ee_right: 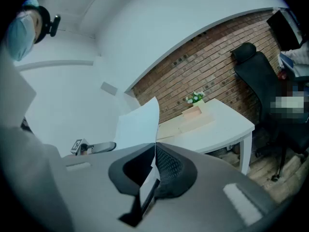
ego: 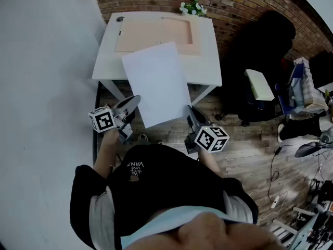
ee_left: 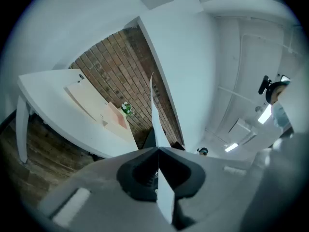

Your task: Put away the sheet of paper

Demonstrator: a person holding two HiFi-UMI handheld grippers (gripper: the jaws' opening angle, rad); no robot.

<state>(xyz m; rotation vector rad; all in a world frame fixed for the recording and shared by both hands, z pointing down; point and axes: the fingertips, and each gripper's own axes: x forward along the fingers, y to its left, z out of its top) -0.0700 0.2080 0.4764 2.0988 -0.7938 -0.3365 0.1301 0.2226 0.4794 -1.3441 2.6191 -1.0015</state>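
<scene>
A white sheet of paper (ego: 156, 82) hangs in the air in front of a white table (ego: 205, 66), its far edge over the tabletop. My left gripper (ego: 136, 100) is shut on the sheet's near left corner, my right gripper (ego: 190, 109) on its near right corner. In the left gripper view the paper (ee_left: 155, 115) shows edge-on, pinched between the closed jaws of the left gripper (ee_left: 157, 149). In the right gripper view the sheet (ee_right: 137, 124) rises from the closed jaws of the right gripper (ee_right: 155, 146). A shallow beige box (ego: 156, 35) lies open on the table behind the sheet.
A small potted plant (ego: 193, 7) stands at the table's far edge against the brick wall (ego: 234, 4). A black office chair (ego: 260, 51) is right of the table, with clutter and cables (ego: 273, 176) on the wooden floor farther right. A white wall (ego: 47, 87) runs along the left.
</scene>
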